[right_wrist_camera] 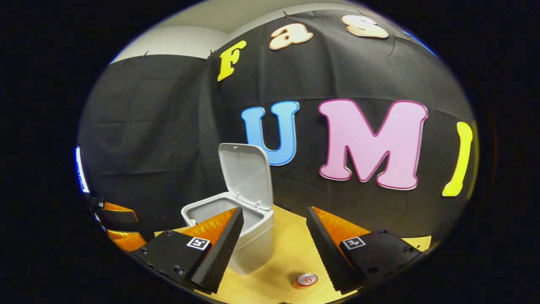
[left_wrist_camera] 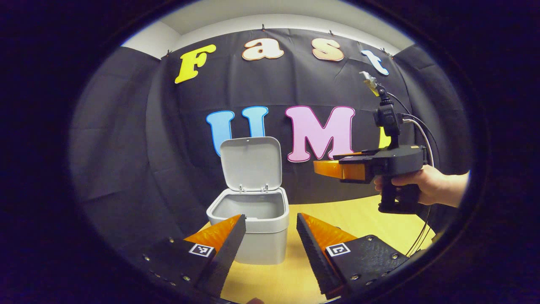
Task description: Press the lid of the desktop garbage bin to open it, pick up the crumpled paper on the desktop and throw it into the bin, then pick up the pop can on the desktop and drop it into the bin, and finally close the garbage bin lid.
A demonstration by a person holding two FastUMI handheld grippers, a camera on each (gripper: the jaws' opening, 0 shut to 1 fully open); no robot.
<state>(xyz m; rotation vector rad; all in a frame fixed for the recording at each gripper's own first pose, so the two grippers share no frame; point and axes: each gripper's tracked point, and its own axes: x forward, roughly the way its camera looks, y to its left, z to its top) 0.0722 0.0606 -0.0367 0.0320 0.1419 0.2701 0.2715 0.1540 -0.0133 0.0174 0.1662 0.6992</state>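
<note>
Bin (left_wrist_camera: 261, 236) sits on the yellow desktop (left_wrist_camera: 363, 215) near the black cloth wall (left_wrist_camera: 139, 139), lid (left_wrist_camera: 251, 162) up, standing roughly vertical on its rear hinge. Inside is pale grey; from the left gripper view I can't see anything lying in the bin, but the floor of it is out of sight, so contents unknown.

Left gripper (left_wrist_camera: 270, 245): fingers spread wide, nothing between them. The bin shows right through the gap, just beyond the tips. Not touching it as far as I can tell.

Right gripper (left_wrist_camera: 327, 169) in the left gripper view: held by a hand (left_wrist_camera: 415, 185) at the right side, up above the desktop, higher than the bin's rim and off to its right, pointing toward the lid. It's seen side-on, so the finger gap isn't readable there.

Right gripper view settles it: right gripper (right_wrist_camera: 274, 240) has fingers wide apart, empty. The bin (right_wrist_camera: 249, 240) is partly behind its left finger, lid (right_wrist_camera: 247, 175) open and tilted back. Pop can (right_wrist_camera: 305, 280) sits upright on the desktop (right_wrist_camera: 287, 249) low in the gap between the fingers, beside the bin and apart from it, top end facing the camera. No finger contacts it.

Part of the left gripper (right_wrist_camera: 116, 226) shows at the left edge of the right gripper view, beside the bin.
</note>
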